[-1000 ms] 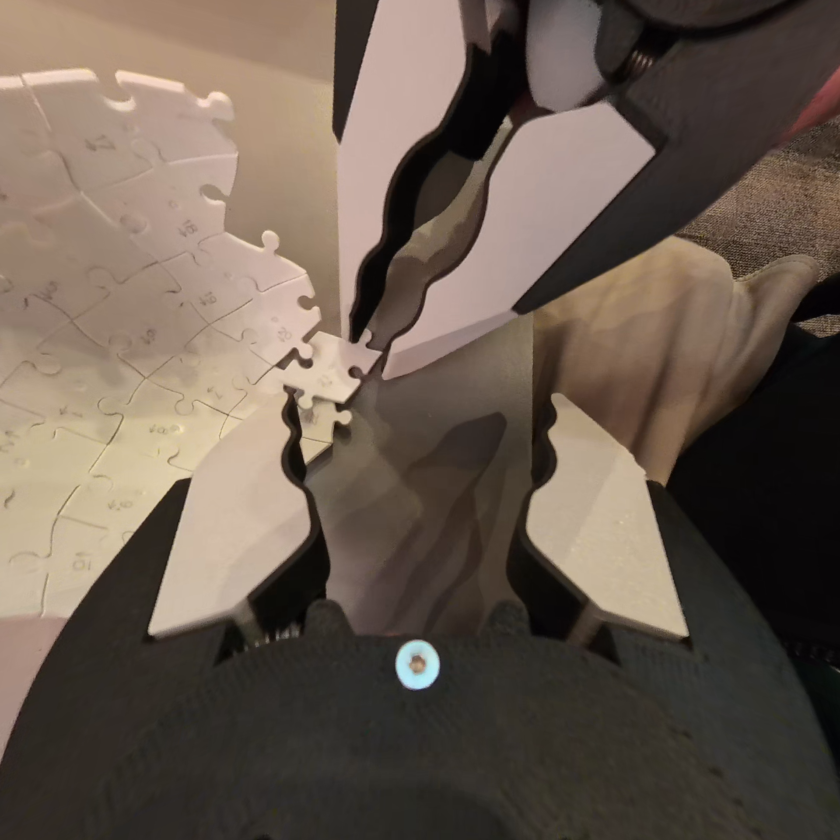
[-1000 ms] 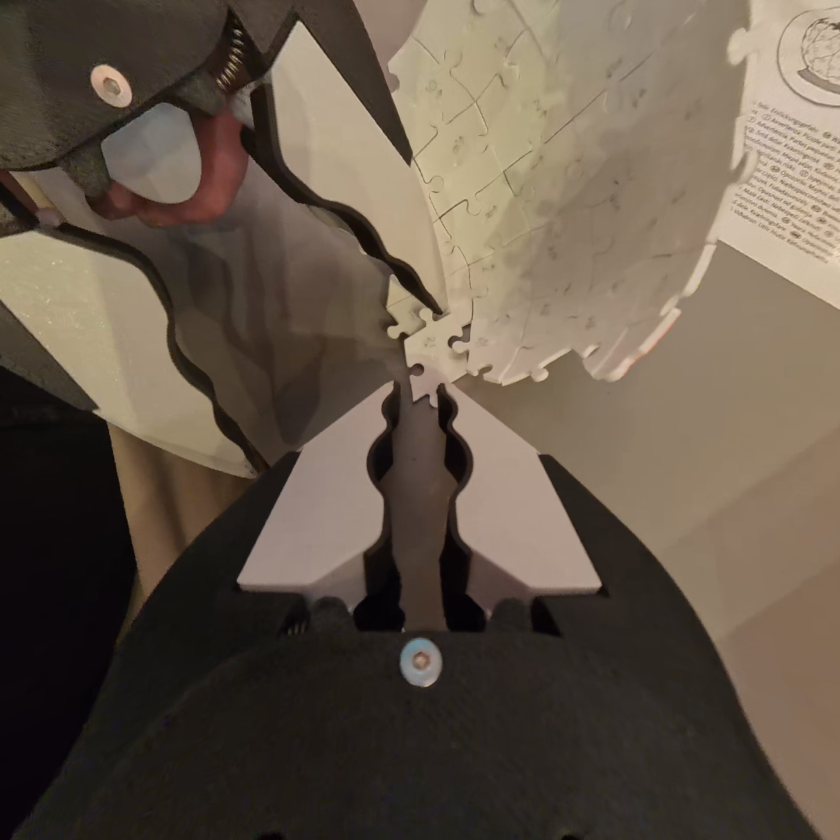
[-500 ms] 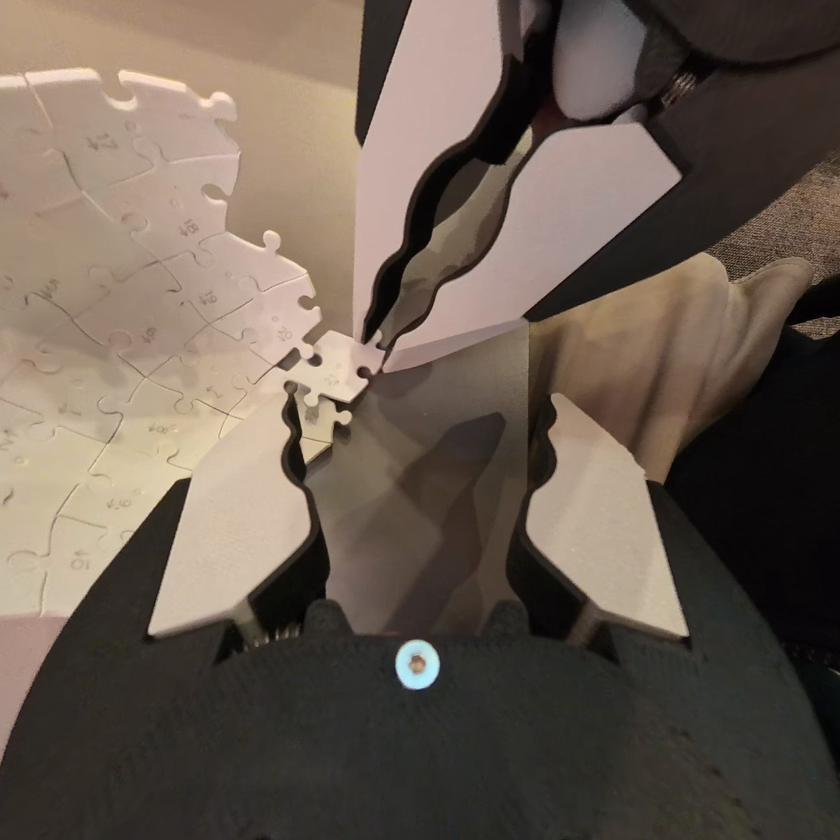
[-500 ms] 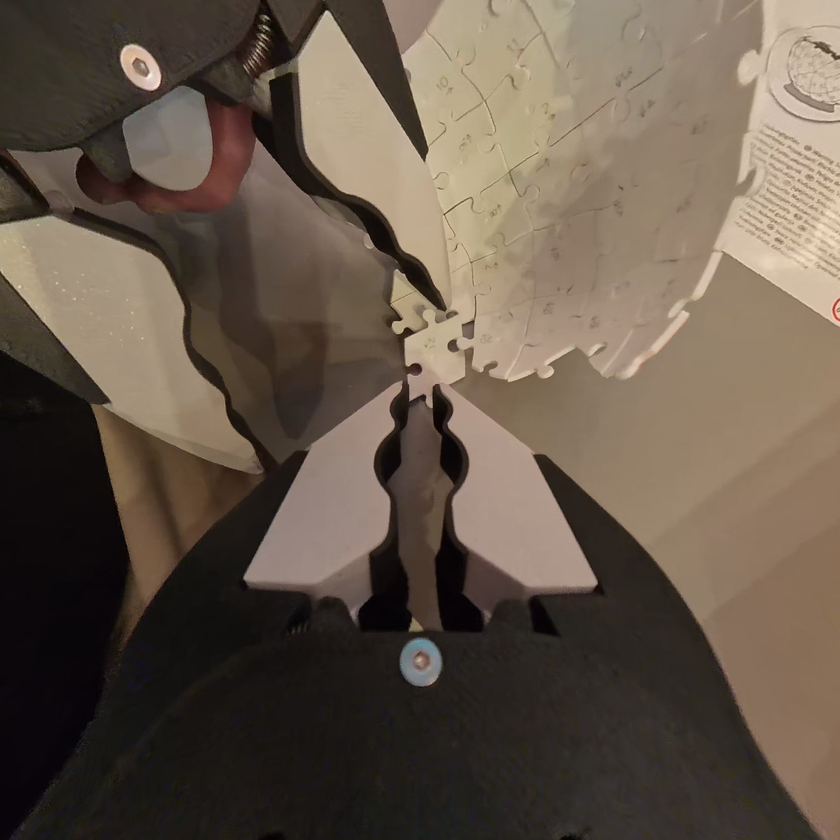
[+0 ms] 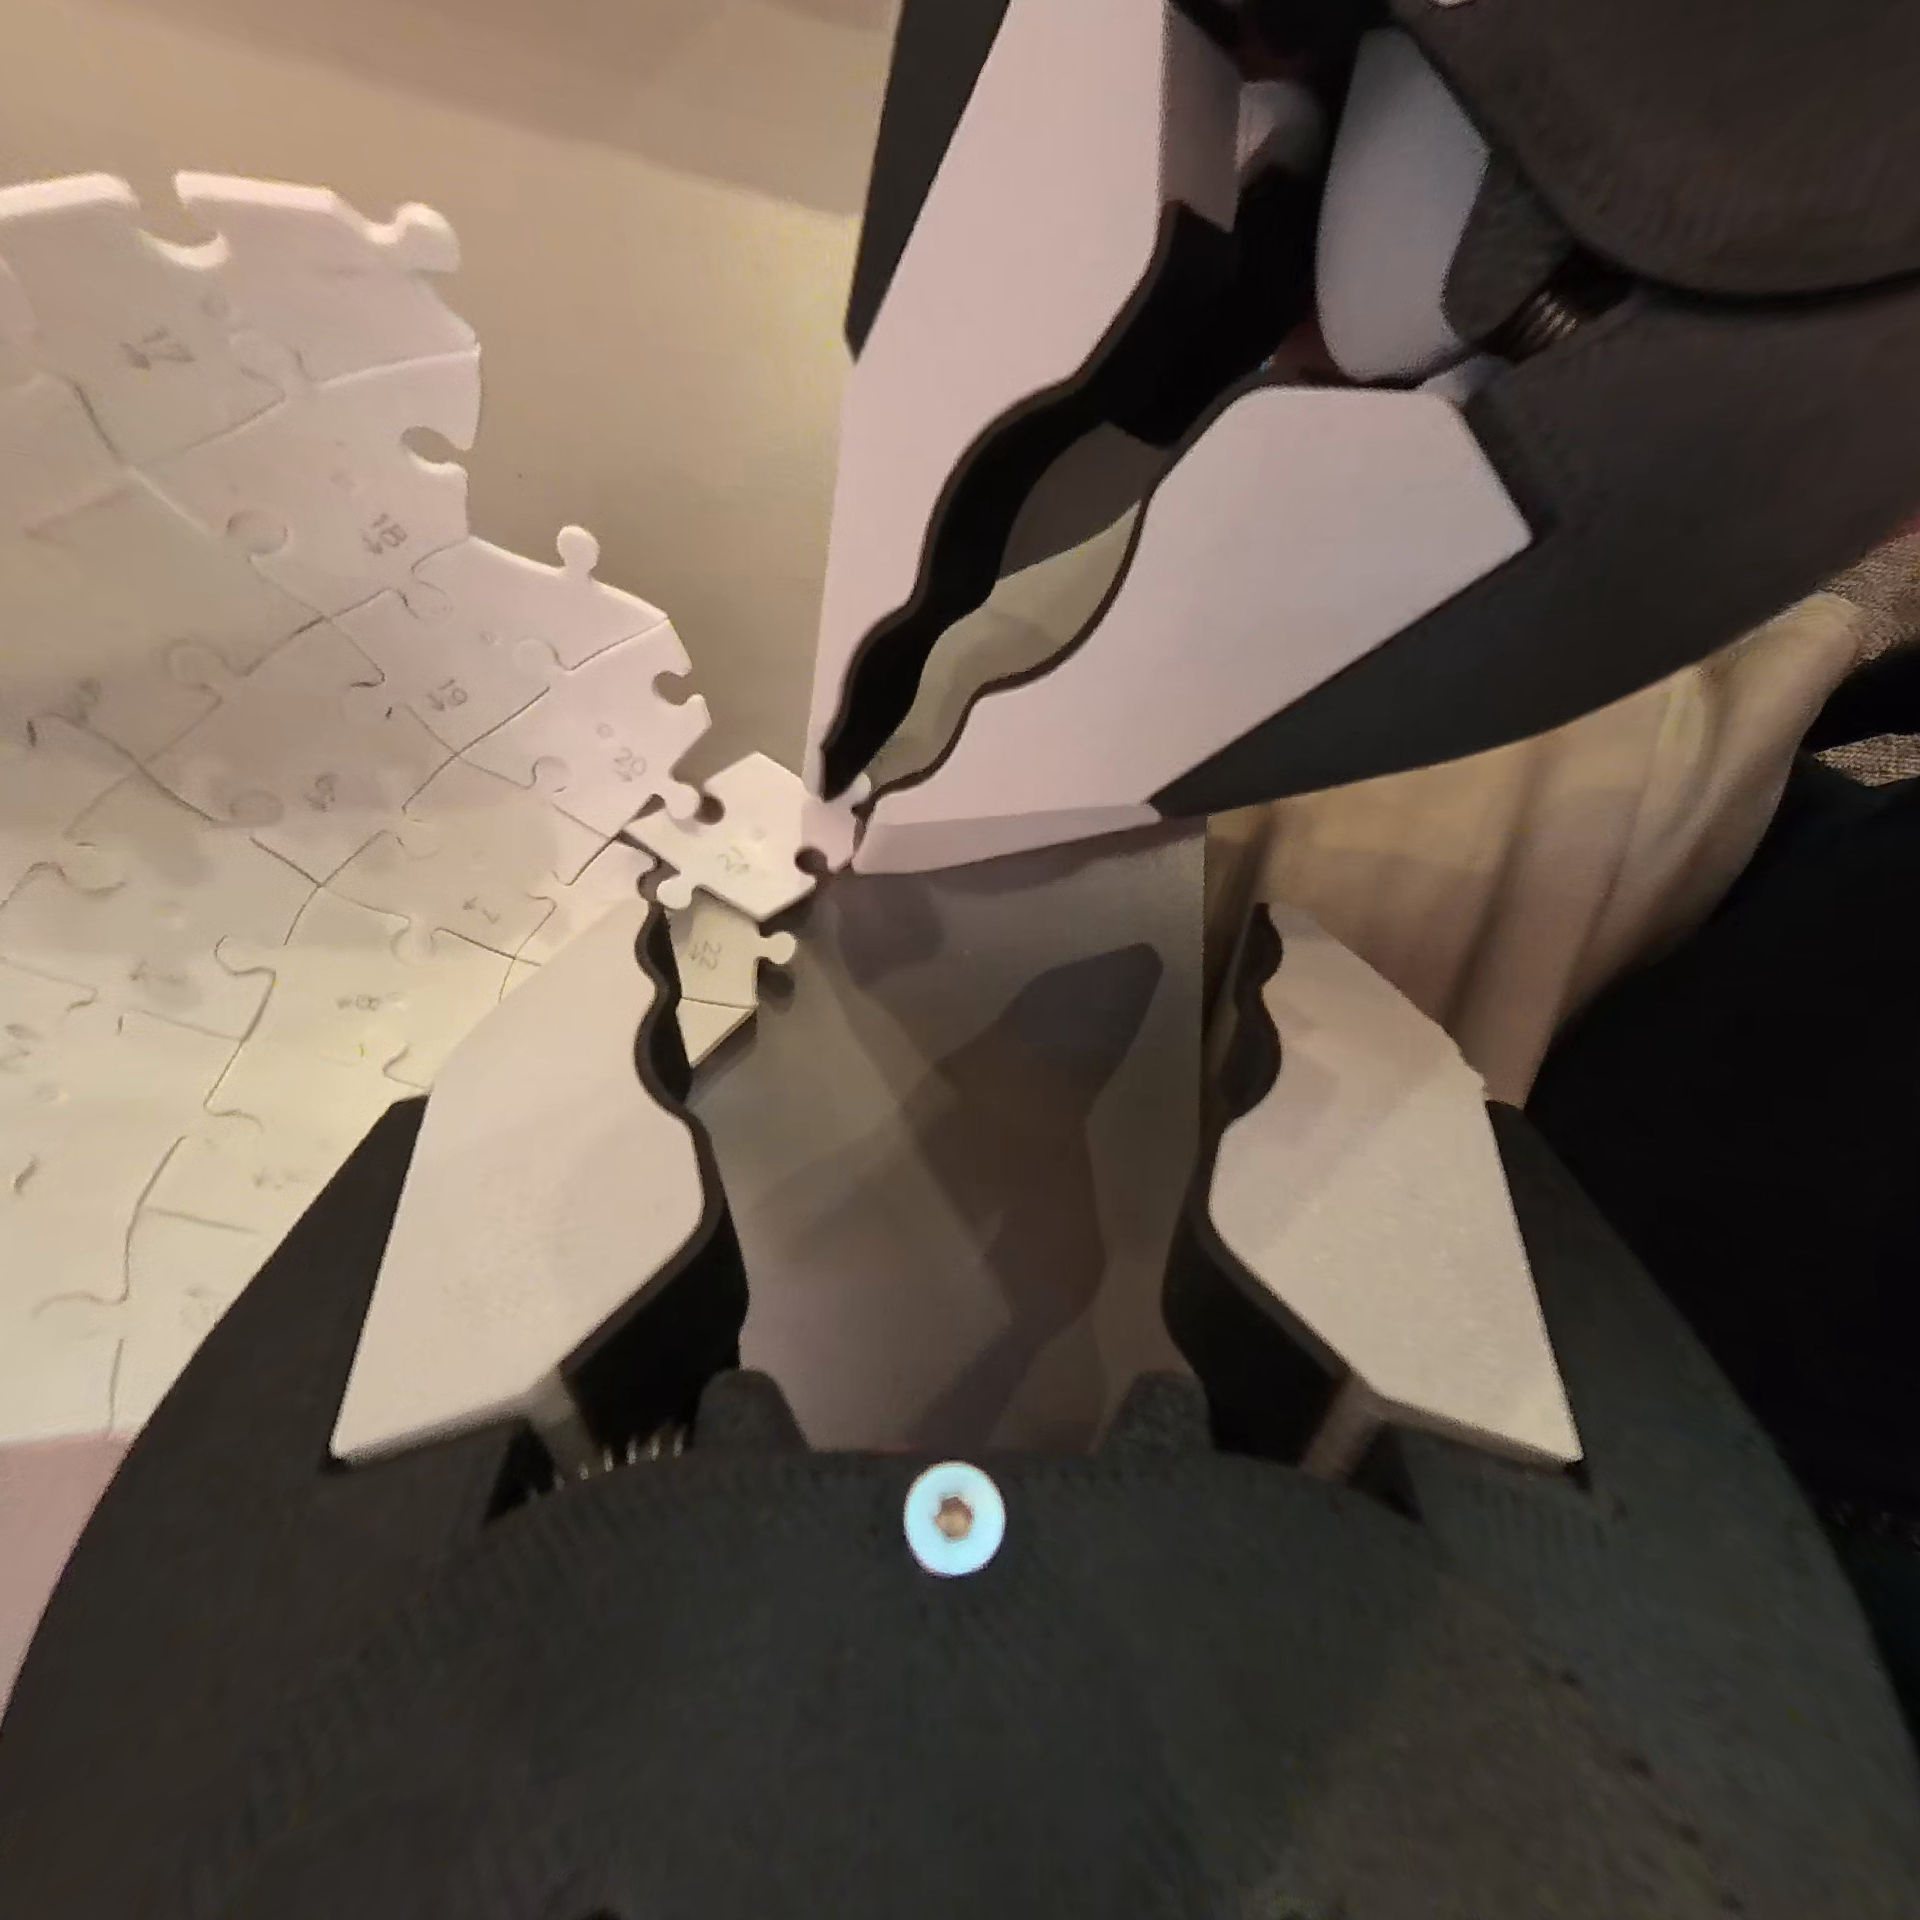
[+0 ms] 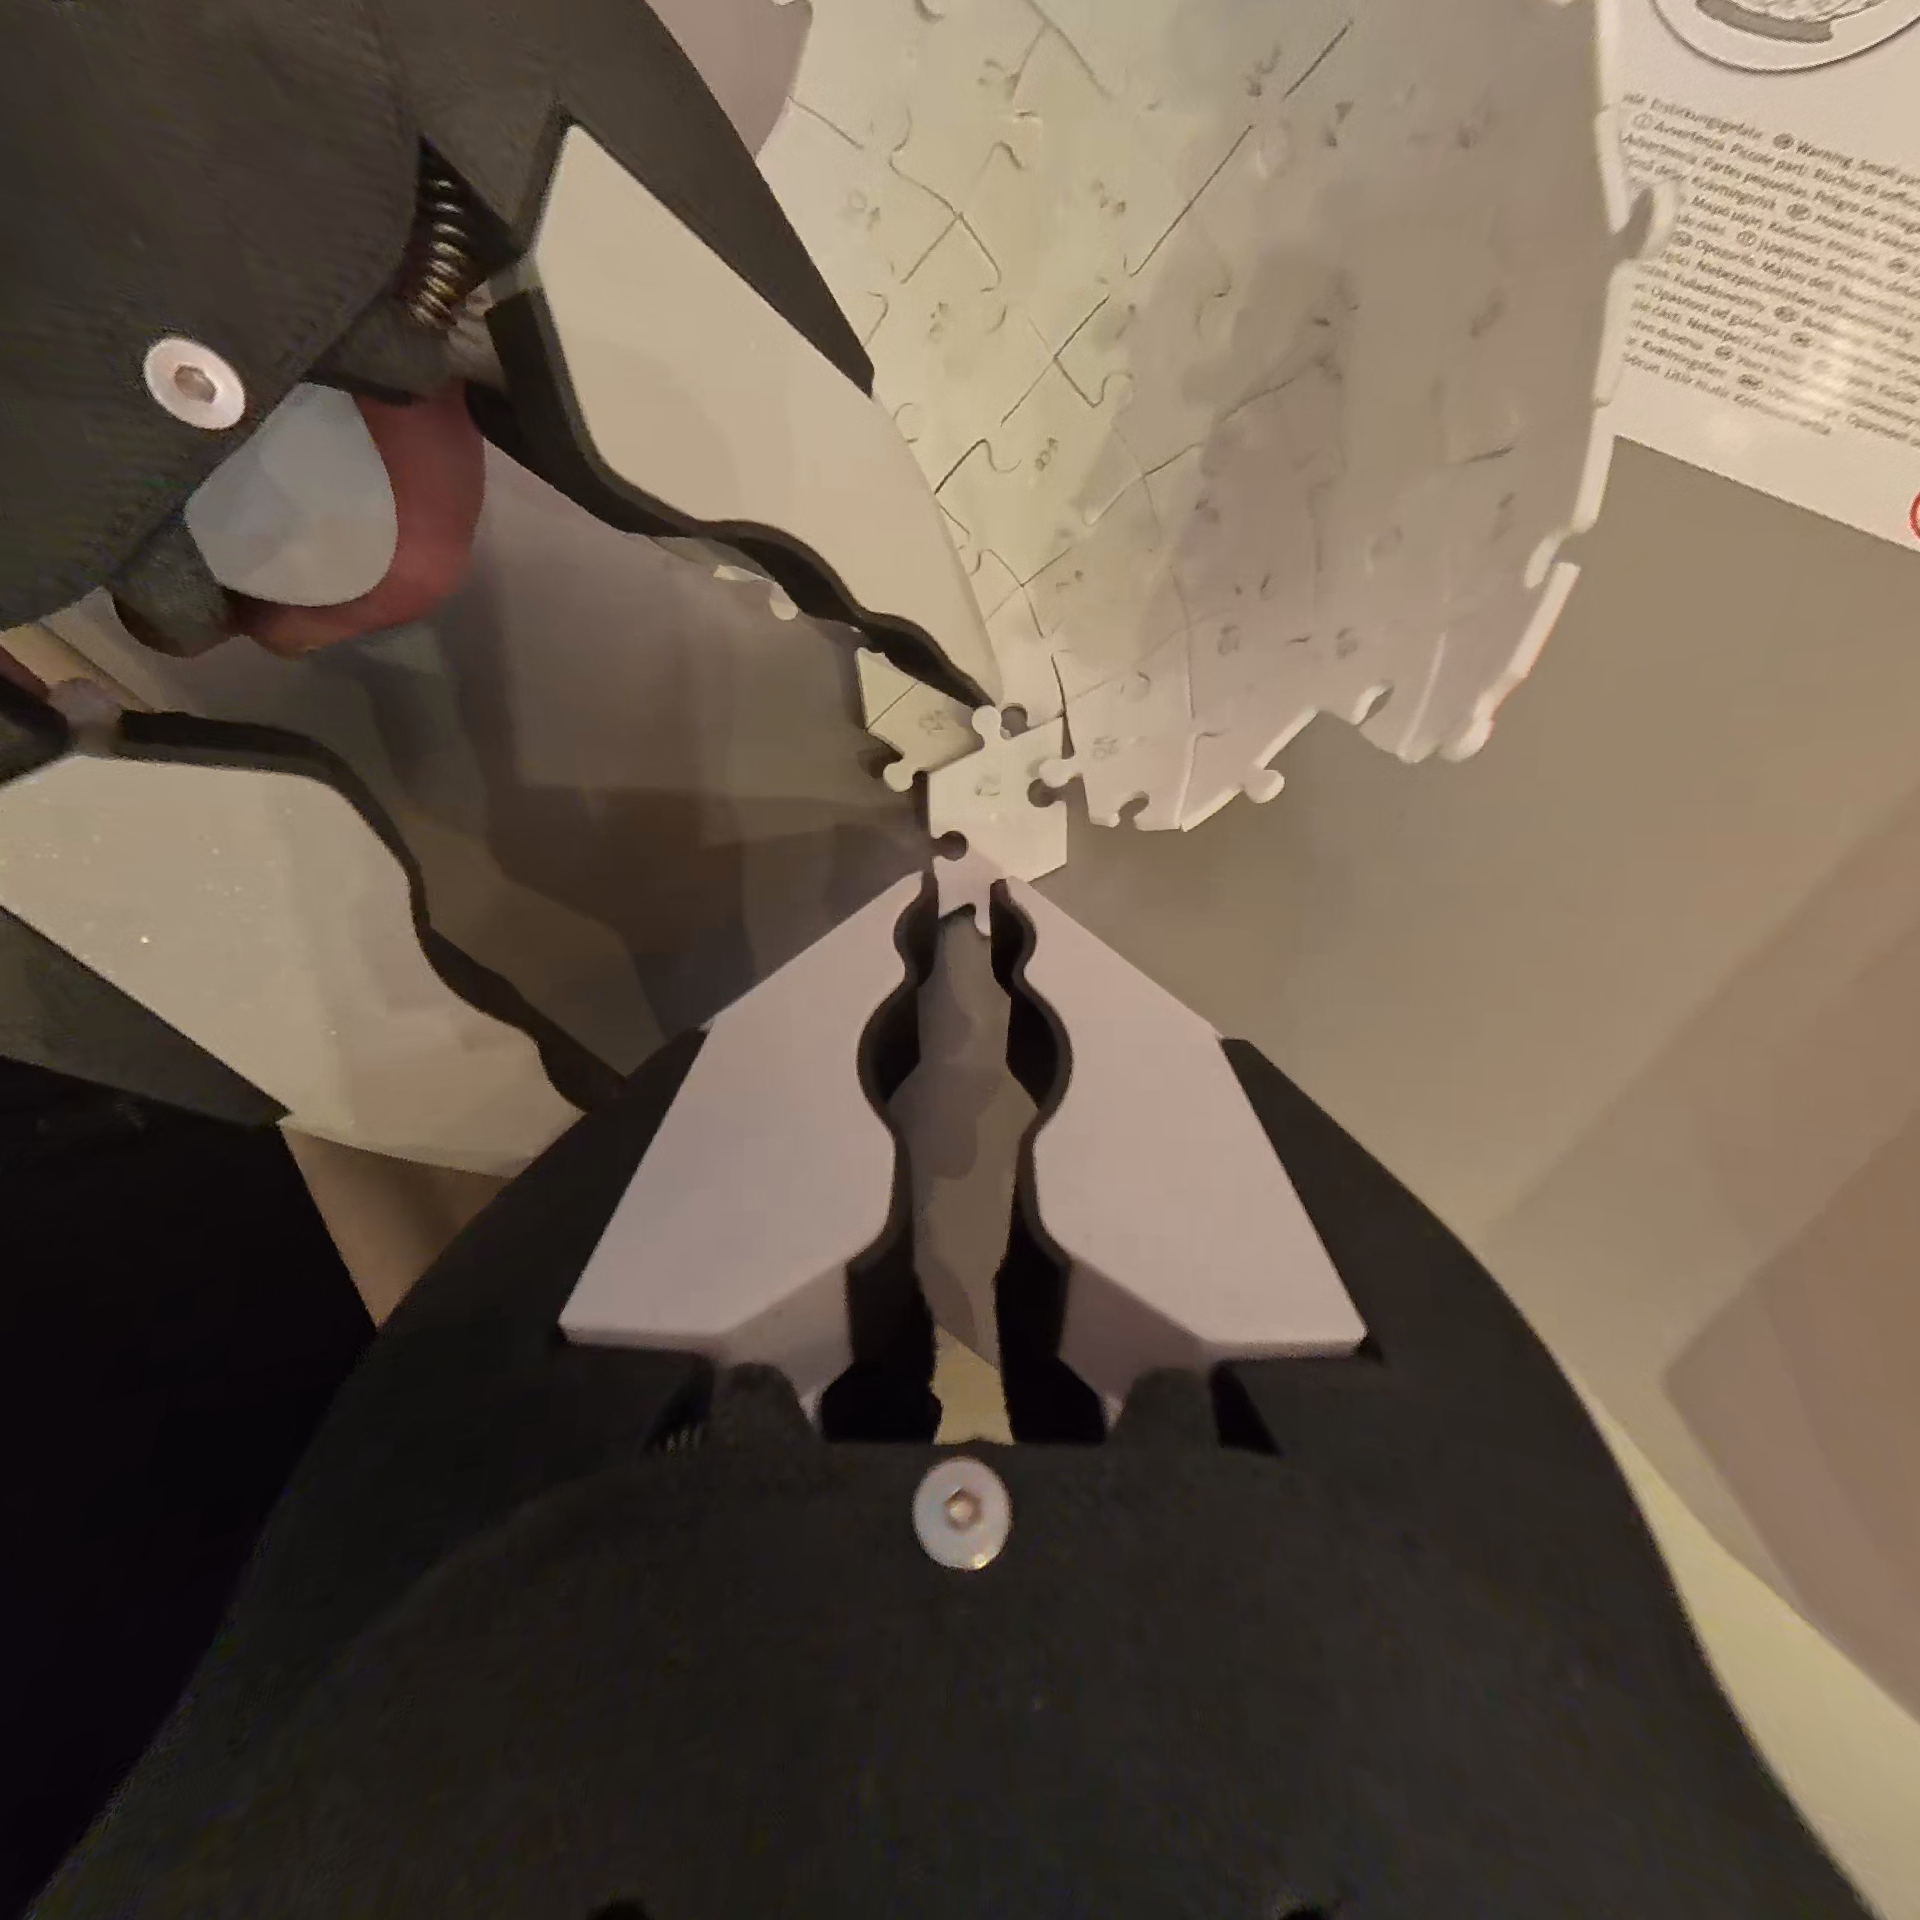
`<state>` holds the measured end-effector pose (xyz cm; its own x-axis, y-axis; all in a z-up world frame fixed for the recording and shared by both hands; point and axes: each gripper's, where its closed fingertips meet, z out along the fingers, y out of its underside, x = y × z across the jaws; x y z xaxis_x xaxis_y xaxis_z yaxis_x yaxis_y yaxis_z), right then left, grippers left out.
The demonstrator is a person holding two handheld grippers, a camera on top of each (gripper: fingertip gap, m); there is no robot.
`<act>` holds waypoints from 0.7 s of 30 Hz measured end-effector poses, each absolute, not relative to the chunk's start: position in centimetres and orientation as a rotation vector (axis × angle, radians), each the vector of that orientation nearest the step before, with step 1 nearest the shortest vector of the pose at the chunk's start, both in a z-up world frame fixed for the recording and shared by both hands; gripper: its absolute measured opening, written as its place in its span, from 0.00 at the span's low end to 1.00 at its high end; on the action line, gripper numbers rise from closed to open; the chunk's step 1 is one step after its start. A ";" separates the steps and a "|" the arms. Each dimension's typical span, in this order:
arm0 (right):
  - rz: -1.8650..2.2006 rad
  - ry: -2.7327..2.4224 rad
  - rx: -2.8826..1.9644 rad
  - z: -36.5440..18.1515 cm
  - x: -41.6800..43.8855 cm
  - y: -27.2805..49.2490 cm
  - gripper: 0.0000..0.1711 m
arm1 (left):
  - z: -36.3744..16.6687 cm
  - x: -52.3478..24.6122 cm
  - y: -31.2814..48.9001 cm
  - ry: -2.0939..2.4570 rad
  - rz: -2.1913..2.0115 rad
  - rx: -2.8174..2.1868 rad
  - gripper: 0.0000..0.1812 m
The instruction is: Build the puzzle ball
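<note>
The white partial puzzle ball shell (image 5: 260,779) is a curved sheet of joined pieces, also in the right wrist view (image 6: 1195,416). My right gripper (image 6: 964,896) is shut on the tab of a loose white puzzle piece (image 6: 997,805) and holds it against the shell's edge. In the left wrist view it comes in from the top (image 5: 847,821) with the piece (image 5: 748,847). My left gripper (image 5: 956,925) is open, and its left finger (image 5: 540,1195) lies over the shell's rim just below the piece. It also shows at the upper left of the right wrist view (image 6: 795,899).
A printed instruction sheet (image 6: 1766,260) lies past the shell at the top right. The grey-beige table top (image 6: 1455,1039) stretches to the right. Beige cloth (image 5: 1403,831) shows at the table's near edge. A person's fingertip (image 6: 416,551) shows behind the left gripper. Less than 4 cm separates the two grippers' tips.
The right gripper has tilted and shifted slightly while keeping the piece at the shell's edge. The piece has hardly moved. The left gripper stays open on the shell.
</note>
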<state>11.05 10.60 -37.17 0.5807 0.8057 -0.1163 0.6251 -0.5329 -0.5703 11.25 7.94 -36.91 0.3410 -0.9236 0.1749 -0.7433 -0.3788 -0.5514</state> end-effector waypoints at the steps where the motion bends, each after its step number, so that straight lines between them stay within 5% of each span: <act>1: 0.503 -1.147 -2.334 -37.2 11.1 10.5 0.05 | -36.9 11.2 7.9 1.474 -0.662 -2.234 0.56; 21: 0.408 -1.925 -1.939 -37.1 13.6 9.4 0.05 | -36.9 11.1 7.8 1.479 -0.669 -2.237 0.54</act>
